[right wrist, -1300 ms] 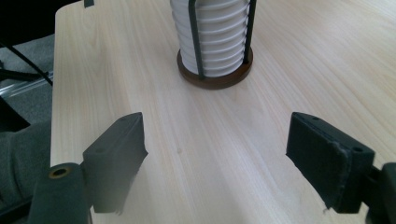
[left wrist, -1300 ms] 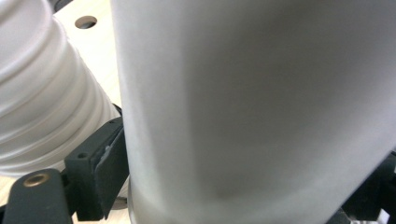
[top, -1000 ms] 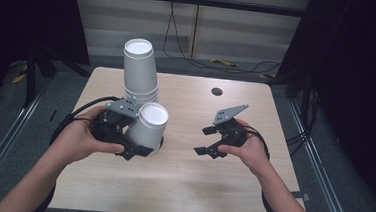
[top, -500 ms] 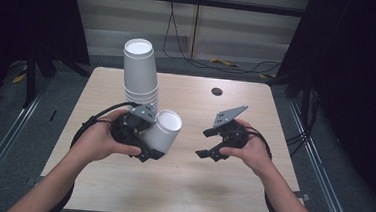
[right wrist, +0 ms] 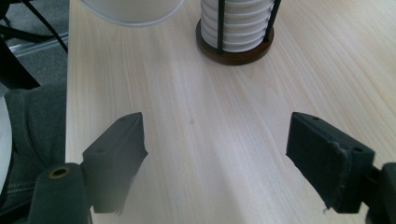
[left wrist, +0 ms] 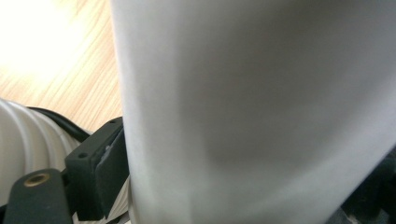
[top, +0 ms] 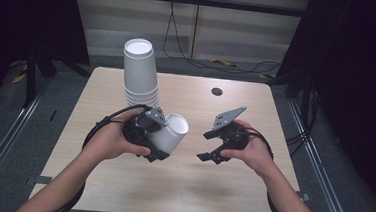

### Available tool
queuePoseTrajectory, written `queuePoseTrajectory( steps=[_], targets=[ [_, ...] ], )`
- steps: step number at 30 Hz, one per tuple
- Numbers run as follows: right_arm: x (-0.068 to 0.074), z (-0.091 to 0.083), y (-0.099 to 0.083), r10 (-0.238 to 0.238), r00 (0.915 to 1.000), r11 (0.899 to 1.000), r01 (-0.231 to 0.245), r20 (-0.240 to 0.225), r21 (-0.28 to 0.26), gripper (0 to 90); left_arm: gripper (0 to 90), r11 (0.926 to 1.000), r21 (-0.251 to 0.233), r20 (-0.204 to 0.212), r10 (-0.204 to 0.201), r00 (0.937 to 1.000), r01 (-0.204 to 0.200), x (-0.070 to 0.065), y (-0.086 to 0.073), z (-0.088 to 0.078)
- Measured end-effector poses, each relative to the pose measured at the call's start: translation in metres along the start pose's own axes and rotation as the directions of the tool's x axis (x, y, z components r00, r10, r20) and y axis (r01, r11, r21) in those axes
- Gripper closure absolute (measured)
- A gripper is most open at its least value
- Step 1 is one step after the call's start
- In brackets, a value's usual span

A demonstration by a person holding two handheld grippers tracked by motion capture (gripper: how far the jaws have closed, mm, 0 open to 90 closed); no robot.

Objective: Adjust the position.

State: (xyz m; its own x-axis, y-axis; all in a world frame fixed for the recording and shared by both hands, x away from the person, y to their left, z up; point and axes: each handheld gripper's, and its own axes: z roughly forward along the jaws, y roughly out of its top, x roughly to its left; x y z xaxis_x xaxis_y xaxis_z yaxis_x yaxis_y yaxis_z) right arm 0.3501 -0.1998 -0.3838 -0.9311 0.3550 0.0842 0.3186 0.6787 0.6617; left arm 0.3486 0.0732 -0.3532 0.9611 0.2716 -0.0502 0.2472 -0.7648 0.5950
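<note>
A tall stack of upturned white paper cups (top: 140,72) stands in a dark round holder (right wrist: 235,50) at the table's back left. My left gripper (top: 161,137) is shut on one white cup (top: 173,133), held tilted just above the table in front of the stack, its open mouth facing up and right. In the left gripper view the cup's wall (left wrist: 252,107) lies against the left pad (left wrist: 102,170), with the ribbed stack (left wrist: 16,140) beside it. My right gripper (top: 204,147) hovers to the right of the cup, open, with nothing between its jaws (right wrist: 219,144).
The light wooden table (top: 179,195) has a small dark round hole (top: 216,91) near its back edge. Metal rails run along the floor on both sides. Cables hang behind the table. The held cup's rim (right wrist: 133,14) shows beyond the right gripper.
My left hand has carried the cup to the right and lower, toward the table's middle. The right gripper has stayed where it was.
</note>
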Motion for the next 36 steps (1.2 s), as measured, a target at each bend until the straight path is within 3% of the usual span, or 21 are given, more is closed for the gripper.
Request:
queuePoseTrajectory(
  steps=[12, 15, 17, 36],
  targets=[
    [0.002, -0.002, 0.002, -0.038, 0.9989, 0.998, 0.039, -0.028, 0.043, 19.6, 12.5, 0.9990, 0.041, 0.019, 0.018, 0.9996, -0.019, 0.002, 0.009, 0.016],
    [0.003, -0.003, 0.003, -0.047, 0.9981, 0.997, 0.050, -0.040, 0.064, 19.6, 12.5, 0.9992, 0.040, 0.029, -0.002, 0.9996, 0.000, 0.000, 0.011, 0.022],
    [0.003, -0.004, 0.003, -0.048, 0.9977, 0.996, 0.051, -0.047, 0.072, 19.5, 12.5, 0.9991, 0.042, 0.038, 0.008, 0.9992, -0.009, 0.001, 0.012, 0.025],
    [0.003, -0.007, 0.019, -0.072, 0.9945, 0.994, 0.078, -0.076, 0.076, 19.6, 12.5, 0.9961, 0.083, 0.054, 0.026, 0.9982, -0.030, 0.001, 0.018, 0.045]
  ],
)
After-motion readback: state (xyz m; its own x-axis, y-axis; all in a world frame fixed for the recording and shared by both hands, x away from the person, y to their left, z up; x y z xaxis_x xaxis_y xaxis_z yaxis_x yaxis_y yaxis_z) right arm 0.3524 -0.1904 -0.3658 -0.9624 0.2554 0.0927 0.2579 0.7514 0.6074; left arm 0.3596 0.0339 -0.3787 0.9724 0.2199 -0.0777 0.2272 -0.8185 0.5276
